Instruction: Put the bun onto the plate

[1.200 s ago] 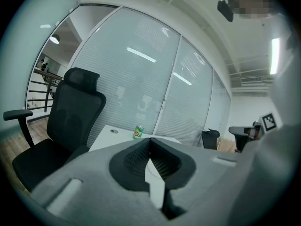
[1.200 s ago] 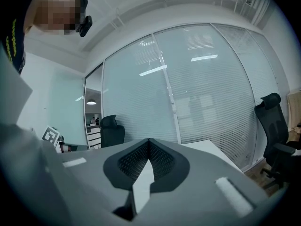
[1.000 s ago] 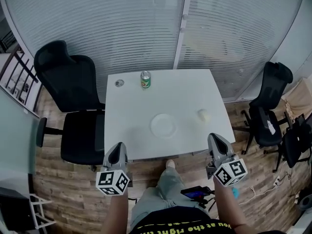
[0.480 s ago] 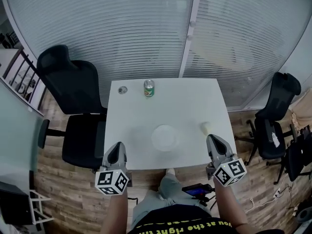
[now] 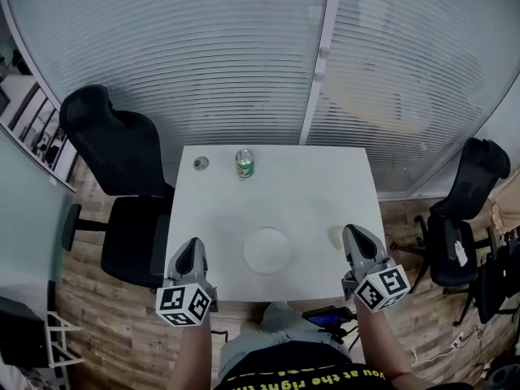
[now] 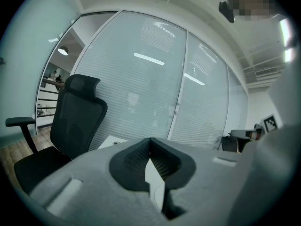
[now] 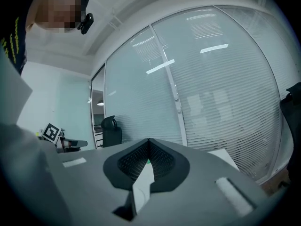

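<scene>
Now the left gripper (image 5: 189,249) and right gripper (image 5: 356,236) show jaws closed, empty, with the bun (image 5: 335,236) lying right of the plate (image 5: 267,250) on the worktop (image 5: 301,189).

My left gripper (image 5: 191,250) is at the near left and points toward the far side, tipped slightly down. Its jaws meet at the tips with nothing between them. My right gripper (image 5: 356,236) is at the near right, pointing the same way, its jaws also pressed together and empty. My left forearm (image 5: 193,352) and right forearm (image 5: 382,344) run straight back to me, well apart.
</scene>
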`<state>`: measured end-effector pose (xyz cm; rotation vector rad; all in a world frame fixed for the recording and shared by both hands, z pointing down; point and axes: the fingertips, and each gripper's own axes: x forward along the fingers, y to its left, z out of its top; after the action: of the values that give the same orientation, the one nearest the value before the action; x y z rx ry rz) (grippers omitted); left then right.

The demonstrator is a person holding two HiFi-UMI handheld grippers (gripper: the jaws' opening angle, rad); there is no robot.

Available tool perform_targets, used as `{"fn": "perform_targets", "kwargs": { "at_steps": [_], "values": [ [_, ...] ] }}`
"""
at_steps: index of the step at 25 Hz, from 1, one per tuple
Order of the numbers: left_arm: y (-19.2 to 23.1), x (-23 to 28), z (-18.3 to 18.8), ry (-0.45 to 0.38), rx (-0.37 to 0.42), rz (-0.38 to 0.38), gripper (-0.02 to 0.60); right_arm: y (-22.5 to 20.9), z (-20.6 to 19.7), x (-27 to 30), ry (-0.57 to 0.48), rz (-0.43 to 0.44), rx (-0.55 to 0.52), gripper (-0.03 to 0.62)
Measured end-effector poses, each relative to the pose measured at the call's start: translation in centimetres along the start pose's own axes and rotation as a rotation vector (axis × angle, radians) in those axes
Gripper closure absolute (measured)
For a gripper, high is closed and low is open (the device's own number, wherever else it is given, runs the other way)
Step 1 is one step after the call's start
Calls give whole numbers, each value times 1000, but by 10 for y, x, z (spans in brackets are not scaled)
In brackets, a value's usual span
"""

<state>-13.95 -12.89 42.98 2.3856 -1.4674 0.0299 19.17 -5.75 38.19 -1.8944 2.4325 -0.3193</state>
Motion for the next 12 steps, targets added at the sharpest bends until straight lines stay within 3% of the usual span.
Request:
{"fn": "perform_targets", "kwargs": {
  "at_steps": [12],
  "values": [
    [-24,41,3,-12,-3,40,581,-40,-1,25,31,71,29,586]
  ]
}}
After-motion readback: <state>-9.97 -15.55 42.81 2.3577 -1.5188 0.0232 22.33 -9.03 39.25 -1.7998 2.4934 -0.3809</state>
